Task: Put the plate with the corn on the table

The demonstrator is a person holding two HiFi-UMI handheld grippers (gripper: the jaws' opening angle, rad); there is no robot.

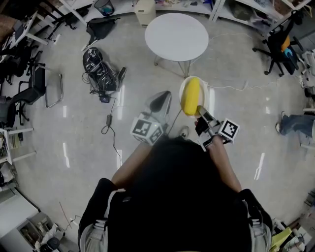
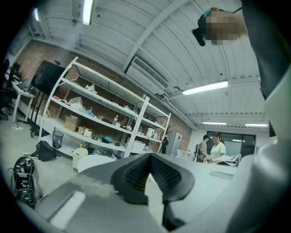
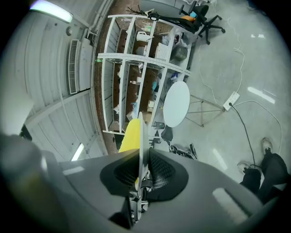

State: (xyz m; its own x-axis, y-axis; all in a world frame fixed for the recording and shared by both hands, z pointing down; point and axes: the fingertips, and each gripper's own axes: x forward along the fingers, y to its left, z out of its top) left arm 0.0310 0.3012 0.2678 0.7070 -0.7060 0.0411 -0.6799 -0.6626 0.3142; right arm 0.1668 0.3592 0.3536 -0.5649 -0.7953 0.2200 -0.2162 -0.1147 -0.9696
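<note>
While the right gripper (image 1: 201, 111) (image 3: 140, 160) pinches the near rim of one round white plate (image 1: 204, 98) (image 3: 141, 136), one yellow corn cob (image 1: 191, 96) (image 3: 131, 135) lies on that plate. The plate is held in the air over the glossy grey floor (image 1: 74, 128), in front of the person and well short of the one round white table (image 1: 176, 37) (image 3: 176, 103). Just beside the plate, the left gripper (image 1: 161, 98) (image 2: 150, 157) has its pads together at the tips with nothing between them.

Only floor lies between the plate and the table. A white power strip (image 1: 244, 87) on its cord lies to the right of that stretch. Left of it sit one black bag tangled with cables (image 1: 101, 69) and a black power adapter (image 1: 109, 119) on a lead. A second black bag (image 1: 101, 27) lies farther back, near a dark wastebasket (image 1: 104, 7) and a white canister (image 1: 145, 11). One black office chair (image 1: 280, 37) stands at upper right. White metal shelving (image 3: 136, 68) lines the wall beyond the table.
</note>
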